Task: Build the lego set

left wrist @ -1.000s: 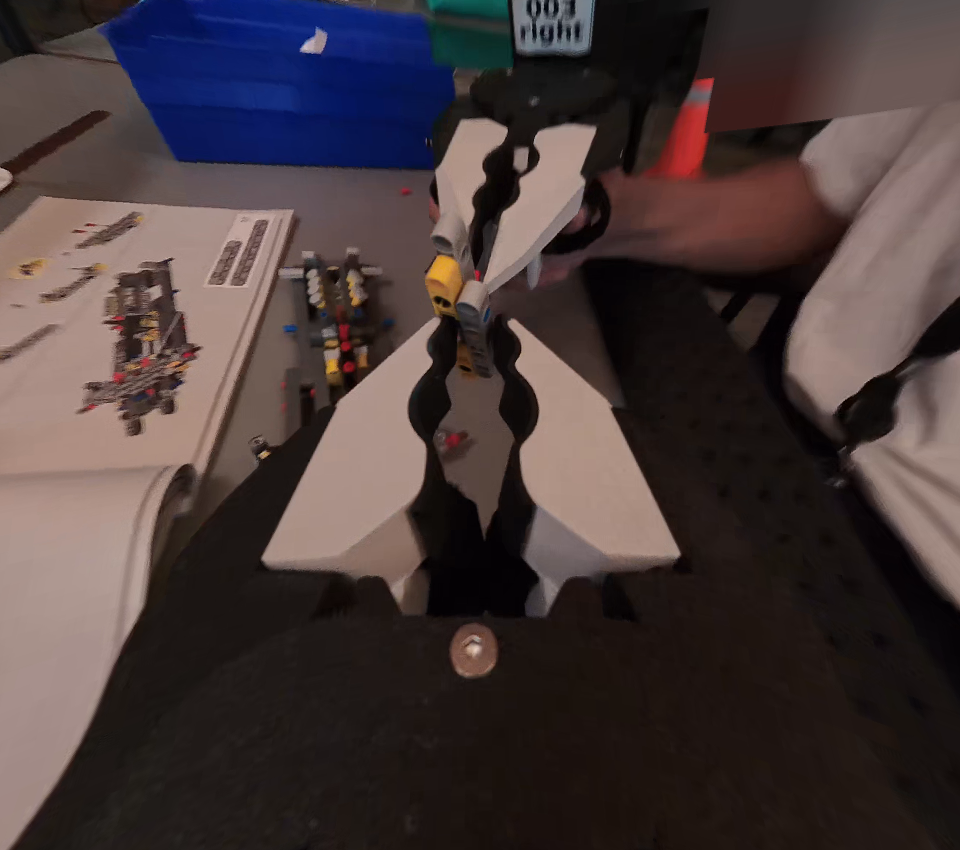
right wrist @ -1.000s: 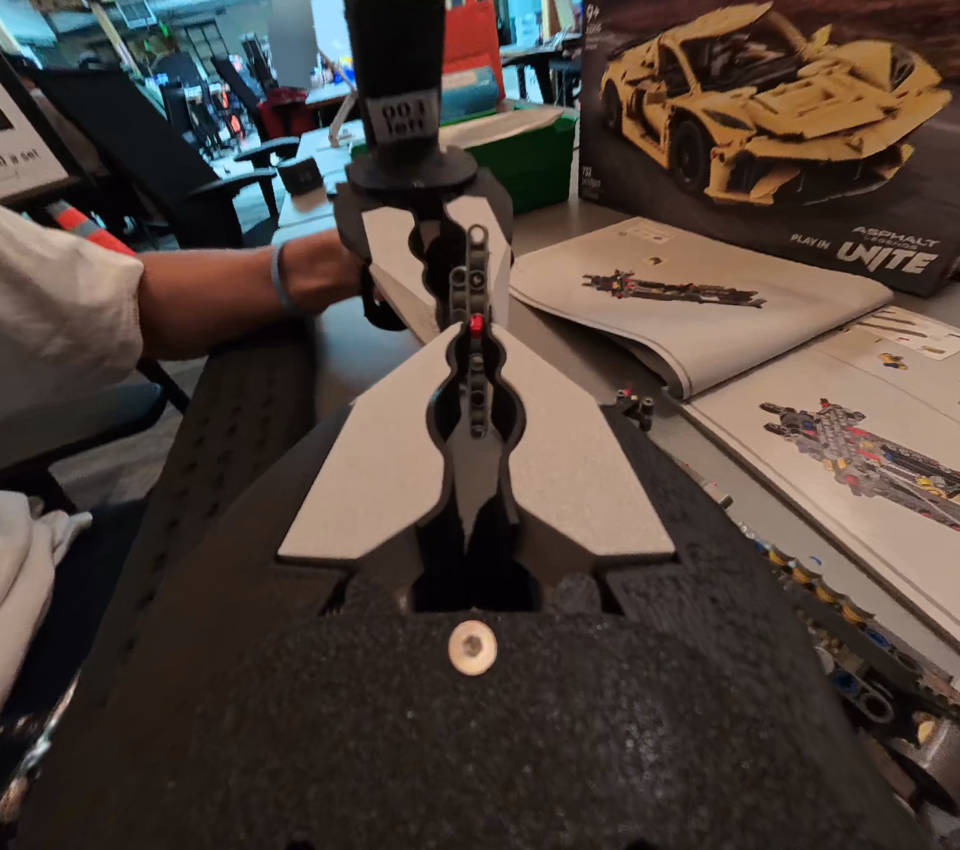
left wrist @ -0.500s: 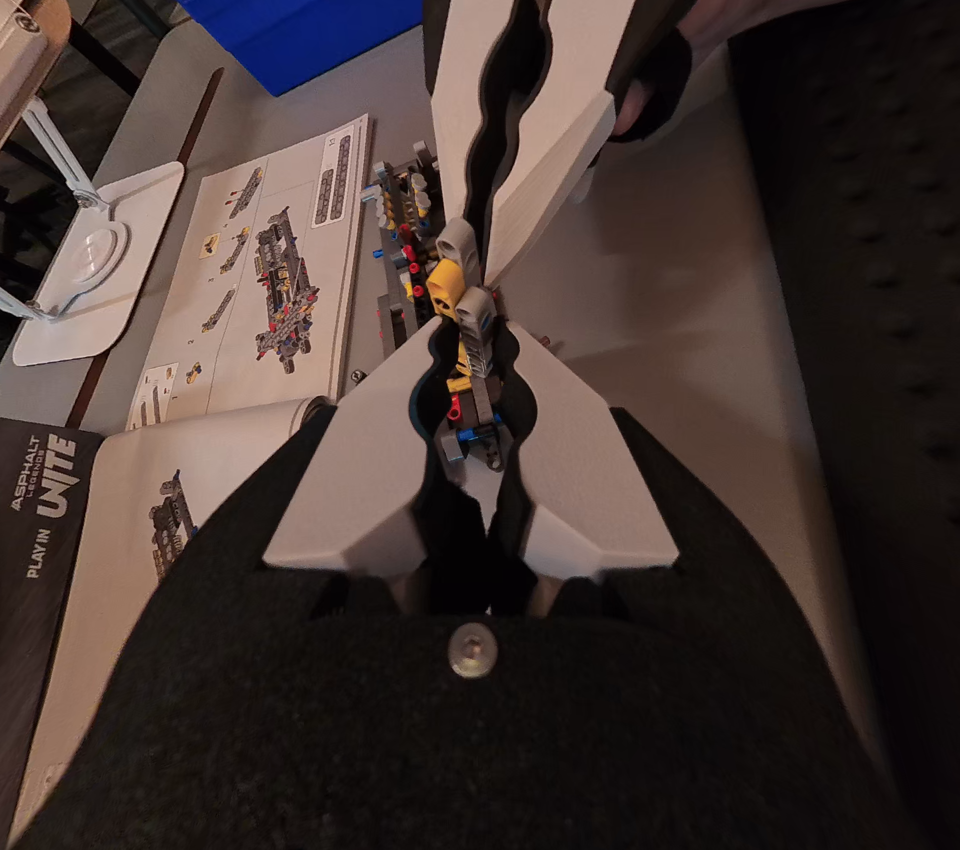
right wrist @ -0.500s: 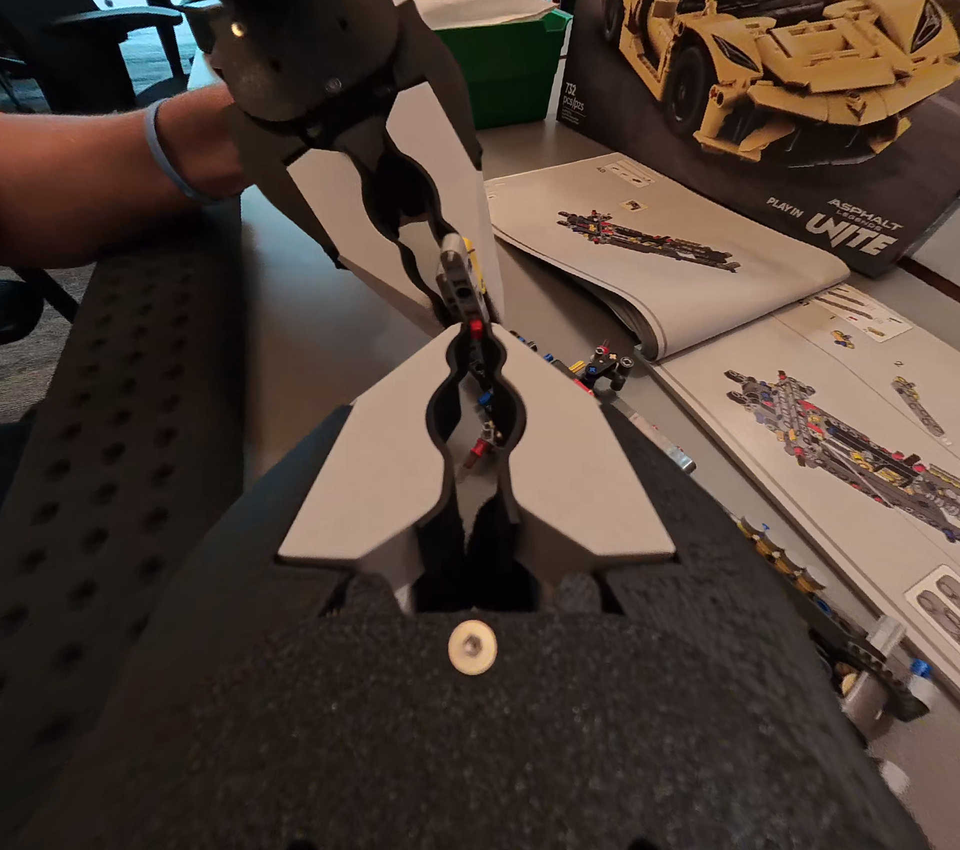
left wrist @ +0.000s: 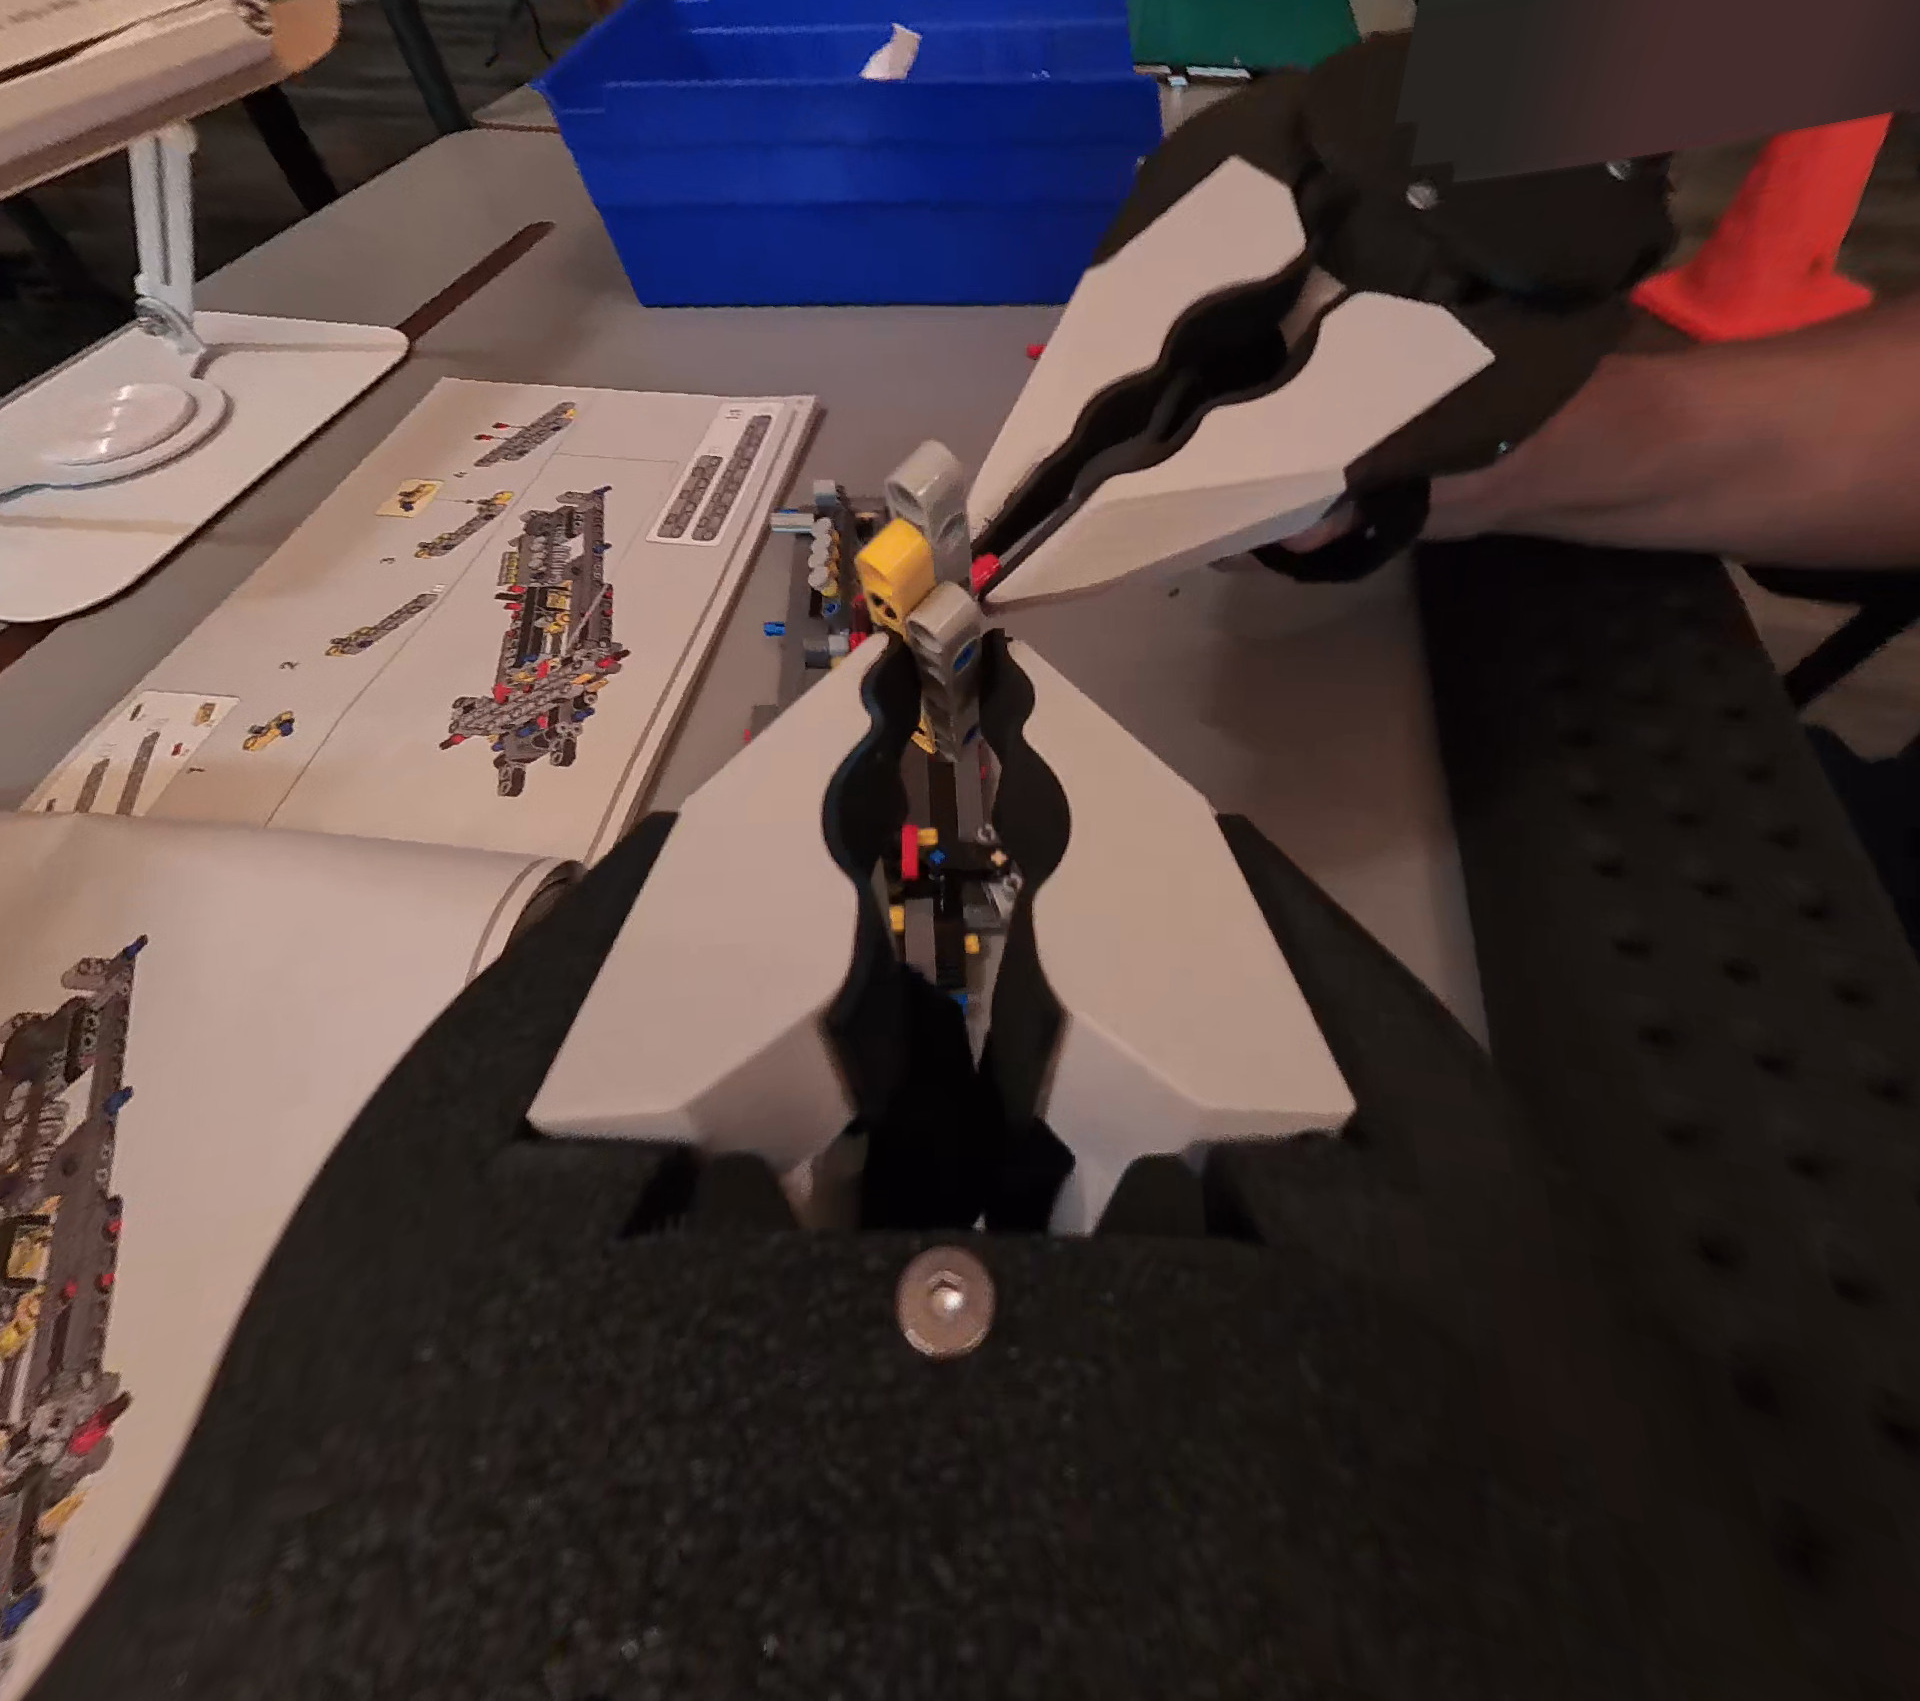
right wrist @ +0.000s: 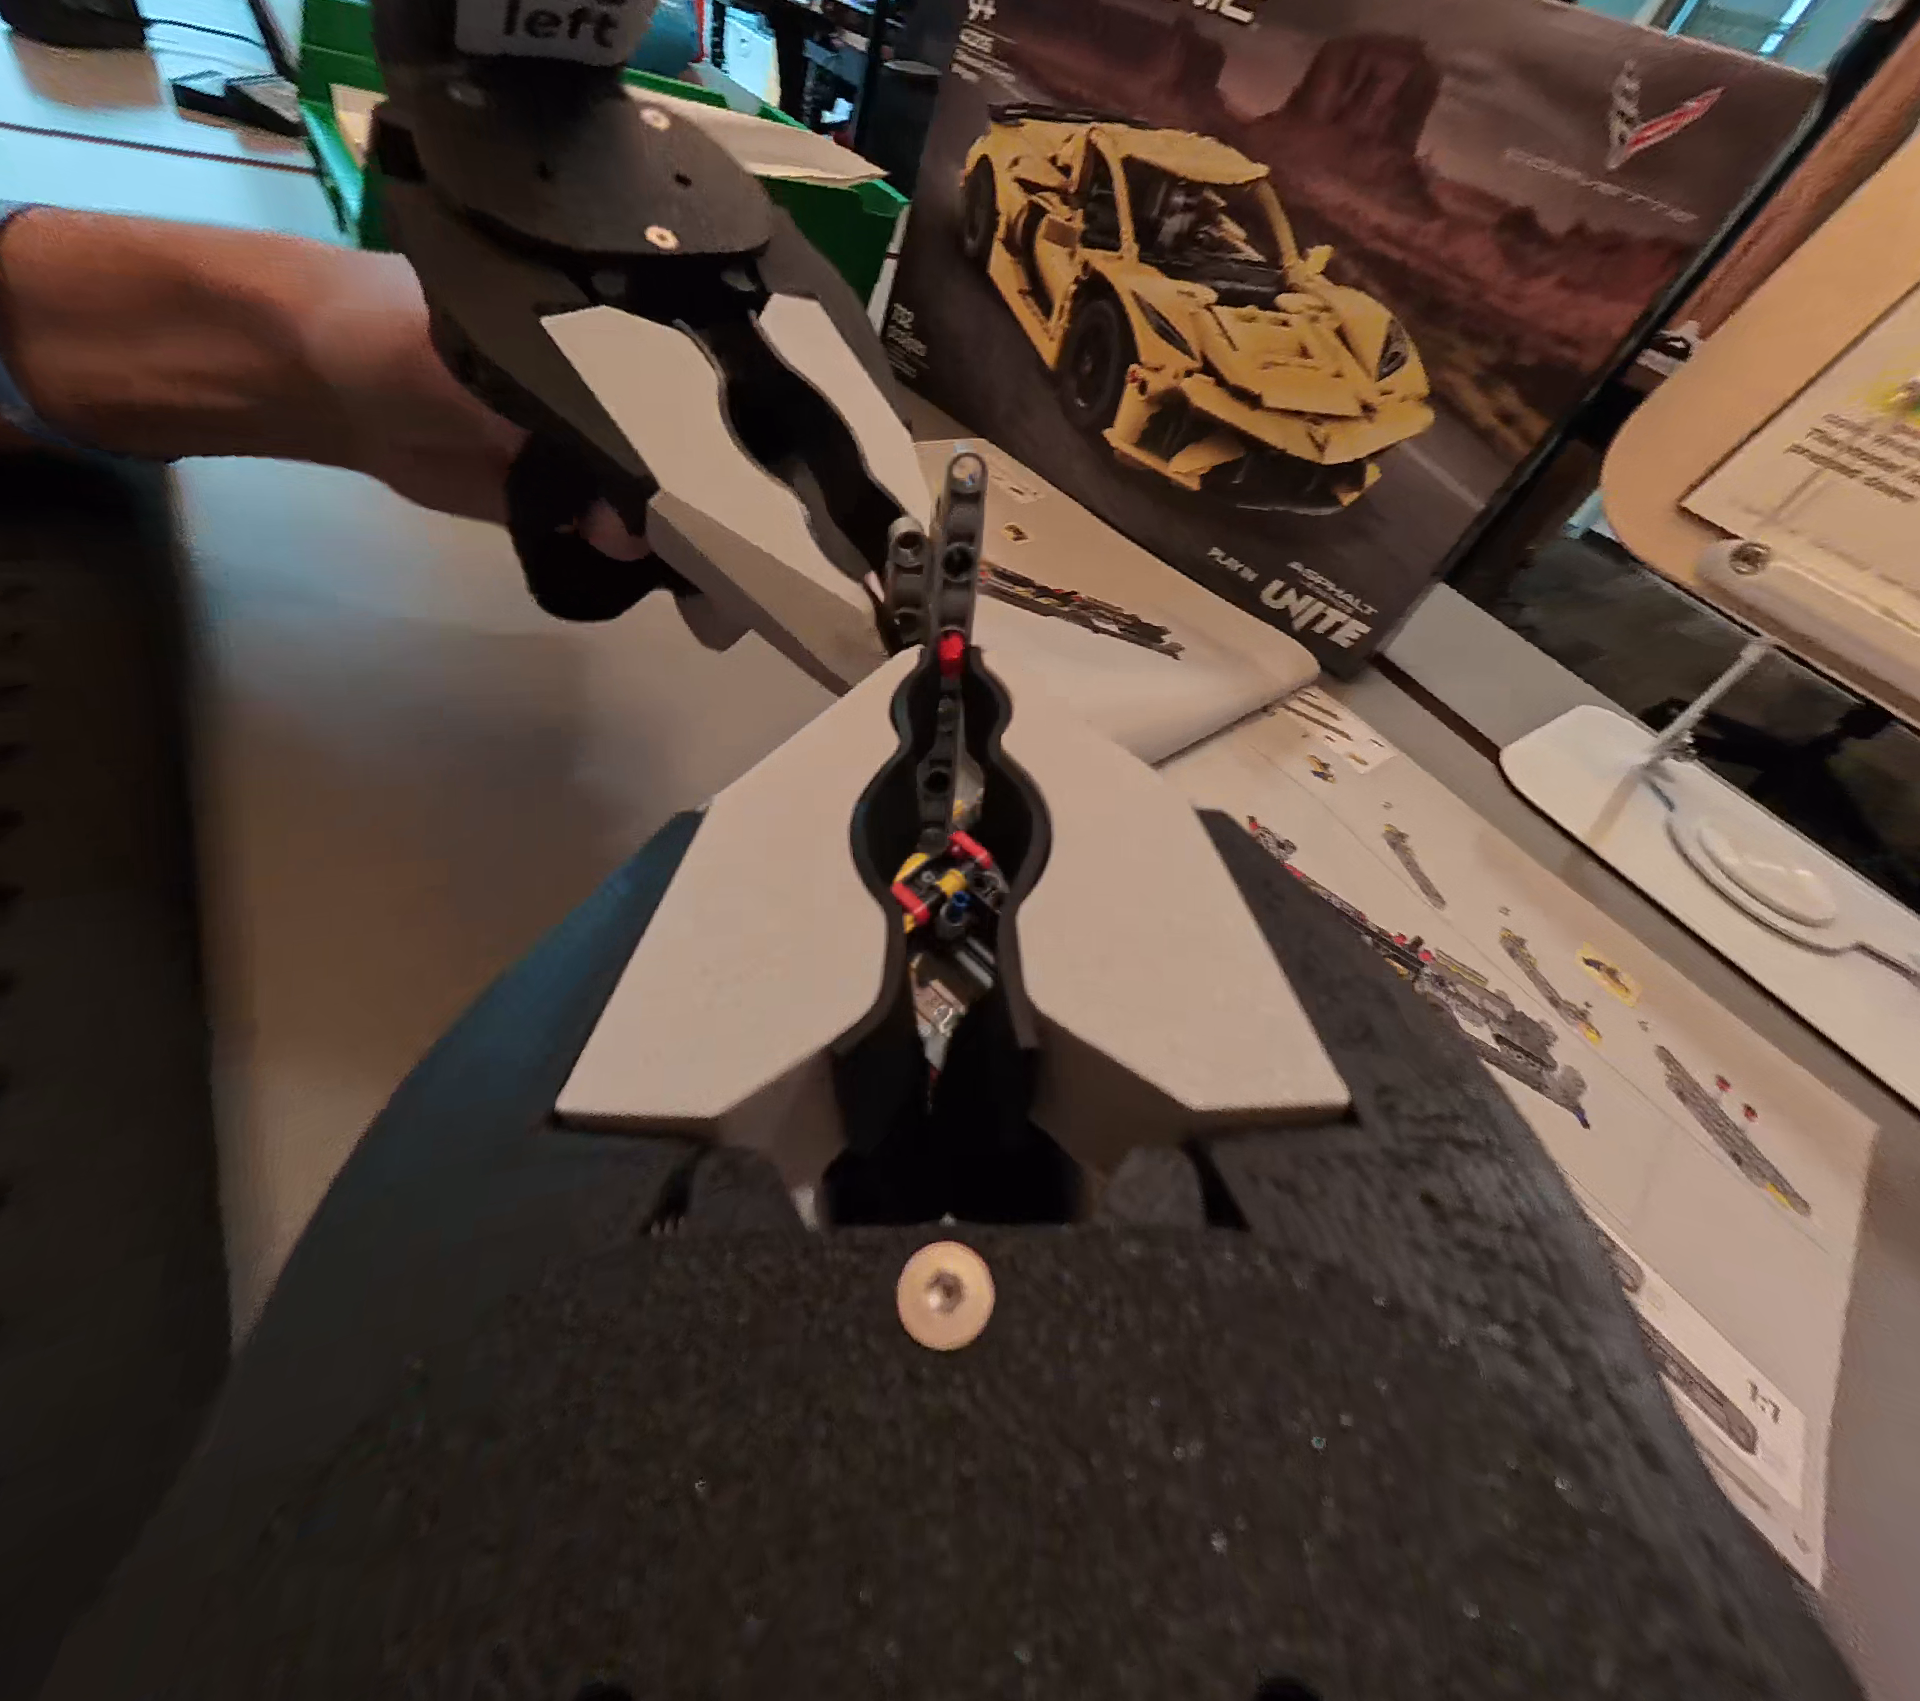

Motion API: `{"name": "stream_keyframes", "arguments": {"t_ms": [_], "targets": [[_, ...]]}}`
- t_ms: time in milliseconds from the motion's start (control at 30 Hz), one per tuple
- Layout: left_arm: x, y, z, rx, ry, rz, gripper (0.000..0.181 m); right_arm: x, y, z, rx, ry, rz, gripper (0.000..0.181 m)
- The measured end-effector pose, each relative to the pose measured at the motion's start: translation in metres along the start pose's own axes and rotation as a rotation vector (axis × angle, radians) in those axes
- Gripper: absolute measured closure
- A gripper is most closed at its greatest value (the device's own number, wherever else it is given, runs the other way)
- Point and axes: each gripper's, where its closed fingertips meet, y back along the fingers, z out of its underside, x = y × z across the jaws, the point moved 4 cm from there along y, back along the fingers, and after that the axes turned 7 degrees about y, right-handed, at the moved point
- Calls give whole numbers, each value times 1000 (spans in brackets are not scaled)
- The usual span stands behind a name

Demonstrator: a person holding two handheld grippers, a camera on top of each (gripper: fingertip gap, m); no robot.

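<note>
My left gripper (left wrist: pixel 940 643) is shut on a small sub-assembly: a light grey beam (left wrist: pixel 945 669) with a yellow connector (left wrist: pixel 894 576) and a second grey beam (left wrist: pixel 928 493). It is held above the table. My right gripper (right wrist: pixel 951 659) is shut on a red pin (right wrist: pixel 949 649) and its tips meet the sub-assembly's dark grey beam (right wrist: pixel 956 550). It comes in from the right in the left wrist view (left wrist: pixel 987 586). The left gripper shows at the upper left in the right wrist view (right wrist: pixel 883 617). The long partly built chassis (left wrist: pixel 826 571) lies on the table below.
The open instruction booklet (left wrist: pixel 520 612) lies left of the chassis and also shows in the right wrist view (right wrist: pixel 1455 976). A blue bin (left wrist: pixel 852 176) stands behind. The set's box (right wrist: pixel 1299 249), a white lamp base (right wrist: pixel 1714 830) and a black perforated mat (left wrist: pixel 1662 924) border the table. Only a small space, under 4 cm, lies between the two pairs of fingers.
Both grippers stayed shut and tip to tip while turning together. The left view has tilted up from looking down. The right gripper now comes in from the right instead of from above.
</note>
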Motion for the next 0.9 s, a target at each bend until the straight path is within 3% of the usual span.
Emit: {"name": "stream_keyframes", "arguments": {"t_ms": [200, 400, 567, 700, 767, 900], "targets": [[-2, -4, 0, 17, -86, -104, 173, 4, -1, 4, -15, -57, -1, 178], [5, -1, 5, -51, -259, -108, 172, -2, 0, 6, 2, -181, -150, 179], [4, 1, 8, -82, -292, -112, 172, -6, -2, 7, -16, -119, -126, 179], [5, 4, 1, -1, -190, -15, 173, -2, 2, 1, 61, -257, -203, 175], [8, 8, -4, 56, -105, 71, 172, 2, 6, -4, 124, -399, -286, 159], [32, 17, -19, 195, -3, 307, 171, -1, 15, -19, 272, -686, -563, 154]]}}
